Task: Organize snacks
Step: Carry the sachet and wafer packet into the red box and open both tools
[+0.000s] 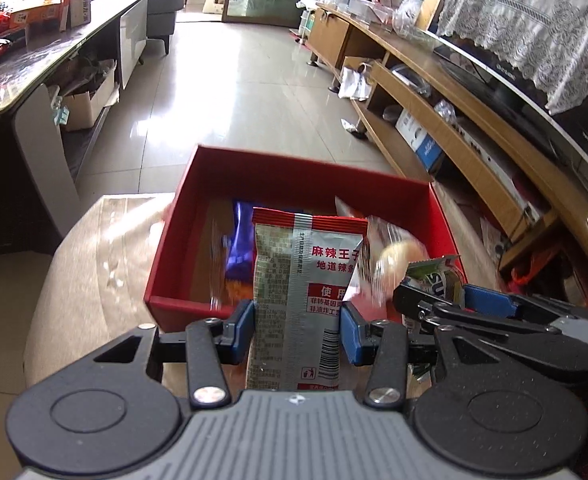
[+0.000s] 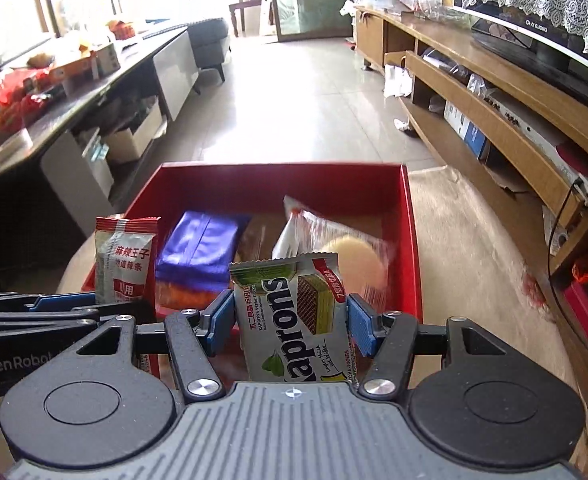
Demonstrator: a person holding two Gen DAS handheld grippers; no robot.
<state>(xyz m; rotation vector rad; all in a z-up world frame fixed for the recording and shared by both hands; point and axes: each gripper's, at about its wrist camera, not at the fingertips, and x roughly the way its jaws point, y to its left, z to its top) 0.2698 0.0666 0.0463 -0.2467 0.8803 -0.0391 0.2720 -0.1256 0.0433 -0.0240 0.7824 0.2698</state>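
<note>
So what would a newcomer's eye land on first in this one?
Probably the red box in the middle of both views, already holding a purple packet and a clear-wrapped round pastry. Just in front of it, each gripper holds a snack upright: the left gripper a silver-and-red spicy strip packet, the right gripper a green Kaprons wafer pack.

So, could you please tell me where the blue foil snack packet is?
The blue foil snack packet lies inside the red cardboard box, on its left side, beside the clear-wrapped round cake.
</note>
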